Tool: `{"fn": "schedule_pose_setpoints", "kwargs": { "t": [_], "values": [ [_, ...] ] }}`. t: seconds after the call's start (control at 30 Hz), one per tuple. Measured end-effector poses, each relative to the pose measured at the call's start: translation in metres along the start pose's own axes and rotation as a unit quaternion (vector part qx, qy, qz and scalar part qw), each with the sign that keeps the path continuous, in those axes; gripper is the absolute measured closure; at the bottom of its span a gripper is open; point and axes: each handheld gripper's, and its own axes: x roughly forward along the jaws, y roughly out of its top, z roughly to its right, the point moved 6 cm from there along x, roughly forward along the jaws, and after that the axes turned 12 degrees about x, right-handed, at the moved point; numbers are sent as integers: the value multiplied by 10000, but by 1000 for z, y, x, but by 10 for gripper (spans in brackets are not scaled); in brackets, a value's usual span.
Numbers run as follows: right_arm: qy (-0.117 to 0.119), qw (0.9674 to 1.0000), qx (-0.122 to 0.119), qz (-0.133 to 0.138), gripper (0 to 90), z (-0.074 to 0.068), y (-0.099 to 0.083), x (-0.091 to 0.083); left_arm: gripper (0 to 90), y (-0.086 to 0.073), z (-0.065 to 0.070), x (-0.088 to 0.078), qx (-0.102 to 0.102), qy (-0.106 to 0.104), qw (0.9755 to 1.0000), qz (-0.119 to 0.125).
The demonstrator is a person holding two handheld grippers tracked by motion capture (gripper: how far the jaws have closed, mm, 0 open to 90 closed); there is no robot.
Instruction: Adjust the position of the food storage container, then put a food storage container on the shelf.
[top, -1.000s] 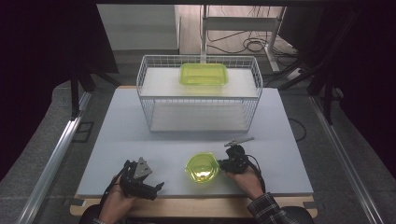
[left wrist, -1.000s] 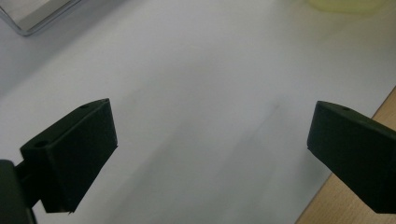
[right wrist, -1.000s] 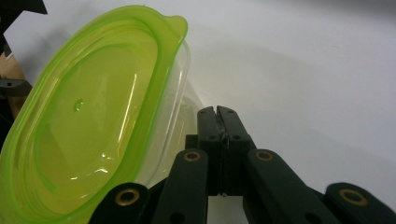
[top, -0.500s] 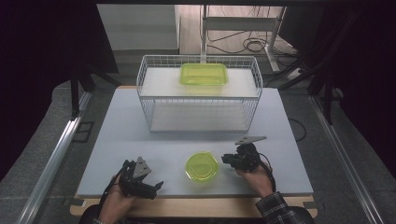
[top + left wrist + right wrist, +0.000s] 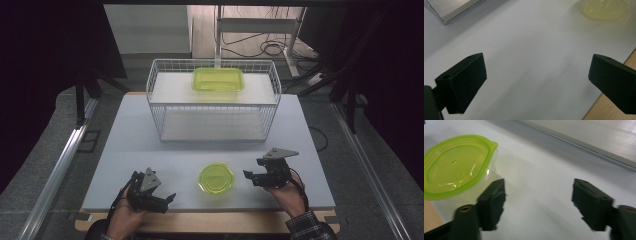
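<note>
Round tub [image 5: 216, 178] sits near bench [image 5: 150, 145] front edge, just left of right tool [image 5: 250, 176], whose jaws have just been opening, nothing between; left tool [image 5: 167, 202] wide open, empty, farther off.

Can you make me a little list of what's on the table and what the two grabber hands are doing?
table: white table top
round tub: small clear tub with a green lid, on the near part of the table, lid on
right gripper: beside the round tub, not touching it; jaws have just been opening, nothing between them
left gripper: near the front edge, jaws wide open, nothing between them
wire rack: at the back of the table
green box: on the rack's top shelf
</note>
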Motion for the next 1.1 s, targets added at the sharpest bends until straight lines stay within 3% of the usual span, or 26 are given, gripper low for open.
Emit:
{"fn": "schedule_pose_setpoints", "kwargs": {
  "t": [0.1,0.5,1.1],
  "values": [
    [111,9999,17,-15,155,2,-5,-1,9,0,0,1,47,24,10000,2],
    [264,9996,80,-62,36,1,-9,0,6,-1,1,3,110,45,9999,-41],
    [579,9980,243,-76,48,-13,9,5,0,-1,0,3,134,67,9999,-34]
  ]
}}
